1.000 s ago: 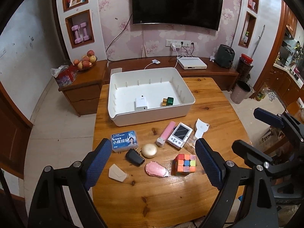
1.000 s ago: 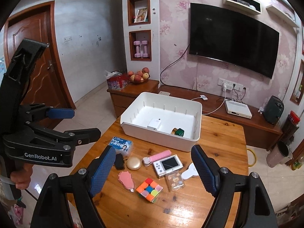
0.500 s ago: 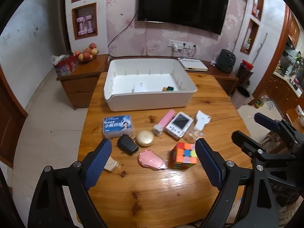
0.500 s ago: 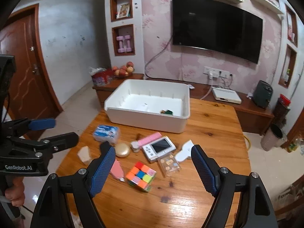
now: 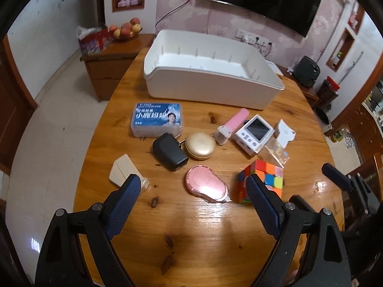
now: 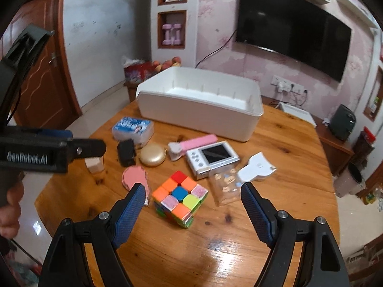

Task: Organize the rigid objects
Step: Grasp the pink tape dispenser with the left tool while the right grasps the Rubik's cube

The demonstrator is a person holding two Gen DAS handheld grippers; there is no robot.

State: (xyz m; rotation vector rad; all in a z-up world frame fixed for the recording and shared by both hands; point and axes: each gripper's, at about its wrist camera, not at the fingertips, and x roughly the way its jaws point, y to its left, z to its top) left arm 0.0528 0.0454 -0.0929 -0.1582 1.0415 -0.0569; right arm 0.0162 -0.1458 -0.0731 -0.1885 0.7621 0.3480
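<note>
"GenRobot.AI" in white letters on the black body of the left gripper, seen from right wrist view. Blue box on table carries Chinese print, big white characters look like "小鹿妈妈", smaller lines above and below too small to read

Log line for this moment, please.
left gripper: open, empty, over pink tape dispenser | right gripper: open, empty, over puzzle cube | white bin: behind

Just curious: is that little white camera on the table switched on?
Off, it seems: the white camera lies flat, its screen dark, showing only glare.
</note>
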